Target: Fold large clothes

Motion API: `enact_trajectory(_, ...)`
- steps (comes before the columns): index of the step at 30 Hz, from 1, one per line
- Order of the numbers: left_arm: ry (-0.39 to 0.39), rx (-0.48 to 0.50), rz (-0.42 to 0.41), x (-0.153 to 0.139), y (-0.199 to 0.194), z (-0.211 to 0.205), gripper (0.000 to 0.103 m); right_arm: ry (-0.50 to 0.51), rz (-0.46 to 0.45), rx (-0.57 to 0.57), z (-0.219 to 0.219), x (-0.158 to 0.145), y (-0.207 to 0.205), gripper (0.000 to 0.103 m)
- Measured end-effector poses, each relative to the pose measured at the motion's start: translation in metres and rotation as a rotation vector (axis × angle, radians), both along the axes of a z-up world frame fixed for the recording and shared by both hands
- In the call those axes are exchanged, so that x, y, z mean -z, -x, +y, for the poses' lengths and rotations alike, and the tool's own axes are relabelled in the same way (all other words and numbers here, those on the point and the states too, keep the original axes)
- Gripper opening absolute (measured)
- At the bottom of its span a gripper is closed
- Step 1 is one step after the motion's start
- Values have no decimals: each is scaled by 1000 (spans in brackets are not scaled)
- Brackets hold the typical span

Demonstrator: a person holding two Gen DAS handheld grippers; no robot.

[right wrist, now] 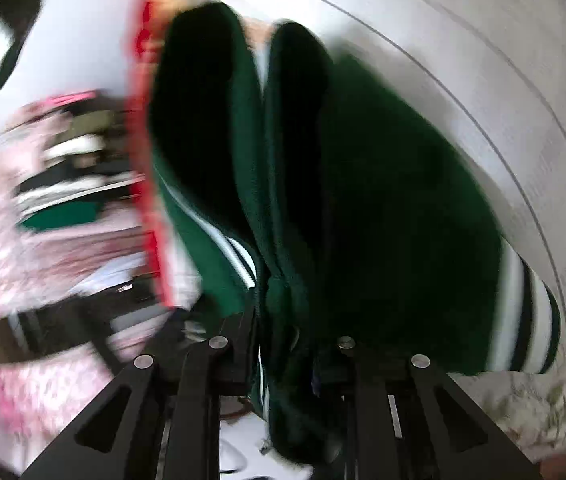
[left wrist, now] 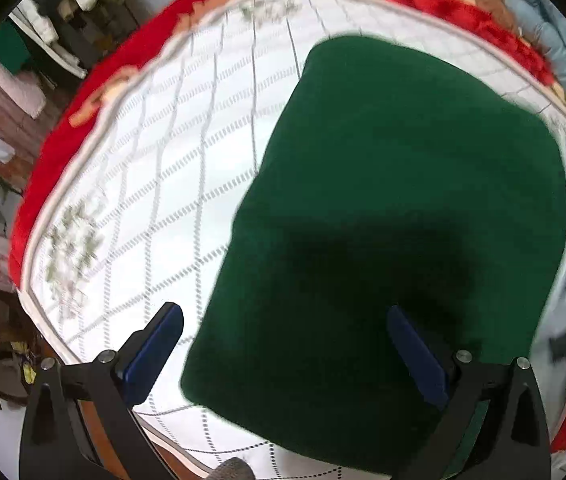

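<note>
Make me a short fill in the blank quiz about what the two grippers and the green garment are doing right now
1. The jaws of the left gripper stand ____, holding nothing.
2. The right gripper is shut on the ____ garment.
3. The garment's cuff has green and ____ stripes.
4. Folded, the garment lies on a white ____ with a grid pattern.

Missing words: open; green; white; mattress

Left tool [left wrist: 285, 344] spread wide, holding nothing; right tool [right wrist: 283, 344] clamped, fabric bunched between fingers.
</note>
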State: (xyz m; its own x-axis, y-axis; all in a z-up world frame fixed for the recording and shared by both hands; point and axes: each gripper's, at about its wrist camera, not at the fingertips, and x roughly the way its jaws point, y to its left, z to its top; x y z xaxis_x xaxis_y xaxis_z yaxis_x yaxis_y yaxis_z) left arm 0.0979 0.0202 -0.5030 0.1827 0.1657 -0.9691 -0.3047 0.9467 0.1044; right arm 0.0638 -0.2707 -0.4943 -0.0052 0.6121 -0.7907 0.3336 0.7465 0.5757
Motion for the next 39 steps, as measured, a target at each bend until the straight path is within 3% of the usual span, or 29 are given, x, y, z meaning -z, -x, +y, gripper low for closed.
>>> enact_trajectory(2, 30, -14, 36, 13, 1, 1, 103, 94, 77, -37, -2, 35, 12, 28)
enact_trajectory(3, 39, -22, 36, 15, 1, 2, 103, 84, 88, -34, -1, 41, 9, 29)
enact_trajectory(5, 40, -21, 37, 12, 2, 3, 103, 53, 116, -44, -3, 36, 2, 39)
enact_trajectory(6, 41, -17, 32, 9, 2, 3, 103, 58, 114, -68, -4, 27, -3, 50)
enact_trajectory(9, 54, -15, 11, -3, 5, 3, 103, 109, 17, -44, -15, -15, -18, 58)
enact_trajectory(12, 45, -9, -22, -18, 4, -1, 103, 30, -122, 57, -28, -51, -40, 76)
enact_trajectory(15, 19, -10, -43, -26, -1, -4, 103, -45, -179, 95, -20, -45, -72, 85)
enact_trajectory(17, 8, -11, -42, -27, -7, -7, 103, -79, -150, 80, -3, -18, -96, 88)
enact_trajectory(18, 4, -14, -42, -27, -10, -7, 103, -83, -124, 75, -9, -4, -106, 86)
enact_trajectory(20, 2, -23, -47, -27, -14, -6, 103, -122, -116, 97, -2, 8, -115, 45)
enact_trajectory(21, 1, -25, -49, -25, -17, -2, 103, -123, -119, 110, 3, 6, -123, 12)
enact_trajectory(22, -10, -24, -47, -23, -20, 2, 103, -162, -134, 149, -2, -2, -118, 11)
enact_trajectory(24, -73, -7, -8, -12, -26, 4, 103, -127, -161, 215, 14, -3, -123, 10)
enact_trajectory(26, -131, 4, 51, 6, -28, 9, 103, -67, -203, 243, 1, -22, -110, 10)
enact_trajectory(28, -41, -33, 43, 11, -26, 18, 103, 9, -209, 260, -25, -33, -97, 10)
enact_trajectory(30, -27, -41, 45, 8, -27, 20, 103, 116, -159, 232, -65, -27, -75, 10)
enact_trajectory(32, -42, -32, 42, 1, -28, 16, 103, 115, -64, 222, -71, 4, -78, 10)
enact_trajectory(34, -38, -27, 24, -11, -27, 14, 103, 120, -31, 149, -67, 10, -90, 12)
enact_trajectory(36, -22, -23, 0, -22, -27, 14, 103, 111, -35, 109, -66, -7, -97, 21)
enact_trajectory(38, -16, -14, -20, -32, -31, 14, 103, 129, -75, 93, -73, -30, -92, 43)
enact_trajectory(39, -18, -10, -25, -34, -33, 16, 103, 137, -104, 100, -81, -40, -86, 72)
